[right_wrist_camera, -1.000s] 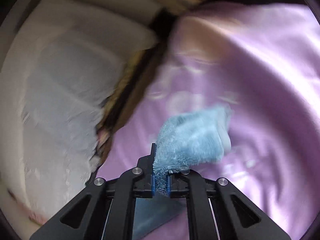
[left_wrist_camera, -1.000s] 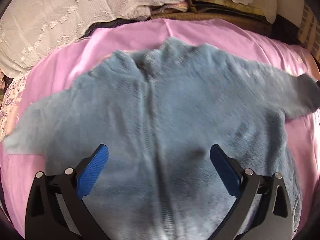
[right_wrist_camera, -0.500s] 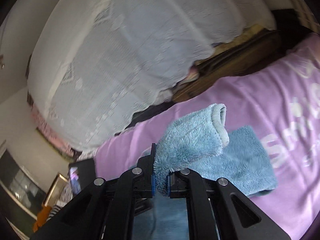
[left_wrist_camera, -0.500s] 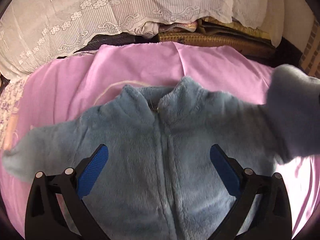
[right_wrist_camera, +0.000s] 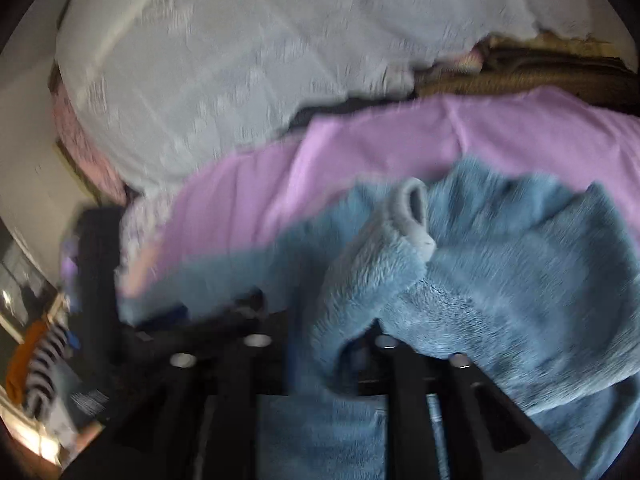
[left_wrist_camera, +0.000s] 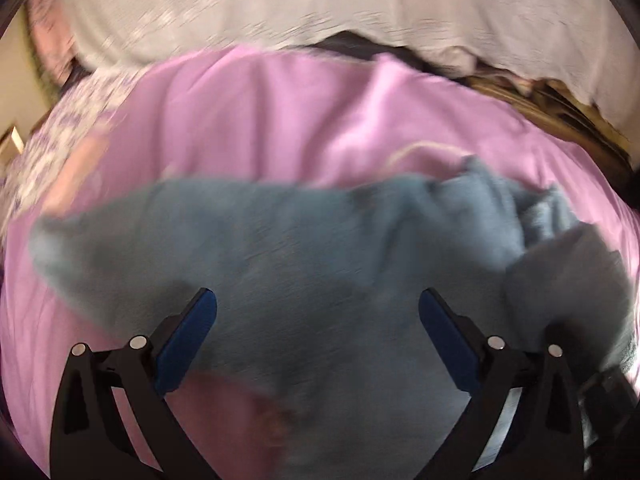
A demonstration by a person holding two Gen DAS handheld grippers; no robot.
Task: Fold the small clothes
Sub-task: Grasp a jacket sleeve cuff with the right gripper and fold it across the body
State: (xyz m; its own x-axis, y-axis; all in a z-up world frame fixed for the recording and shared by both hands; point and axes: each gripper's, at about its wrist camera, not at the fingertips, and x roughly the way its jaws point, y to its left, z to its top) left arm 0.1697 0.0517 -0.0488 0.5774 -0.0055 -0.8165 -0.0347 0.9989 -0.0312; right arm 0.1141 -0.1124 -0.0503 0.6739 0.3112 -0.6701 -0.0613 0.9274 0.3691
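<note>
A fluffy blue zip jacket (left_wrist_camera: 304,248) lies spread on the pink sheet (left_wrist_camera: 256,120). My left gripper (left_wrist_camera: 316,320) hovers open just above its body, blue pads (left_wrist_camera: 188,336) wide apart with nothing between them. The jacket's left sleeve (left_wrist_camera: 80,236) stretches out to the left. In the right wrist view the other sleeve (right_wrist_camera: 384,264), with its grey cuff (right_wrist_camera: 416,216), is folded over the jacket's body (right_wrist_camera: 540,264). It drapes over my right gripper (right_wrist_camera: 320,332), whose jaws are opening, the fleece still lying between them. The fingertips are hidden under the fleece and blurred.
A white lace cover (left_wrist_camera: 320,4) over pillows runs along the far side of the bed, with a brown woven edge (left_wrist_camera: 552,108) at the right. A floral cloth (left_wrist_camera: 52,140) lies at the left. Beyond the bed, dark furniture (right_wrist_camera: 96,248) and striped items (right_wrist_camera: 44,364) stand at the left.
The right gripper carried the sleeve inward over the jacket's body, and its jaws have parted from a tight pinch. The left gripper swung left, so the left sleeve now fills its view.
</note>
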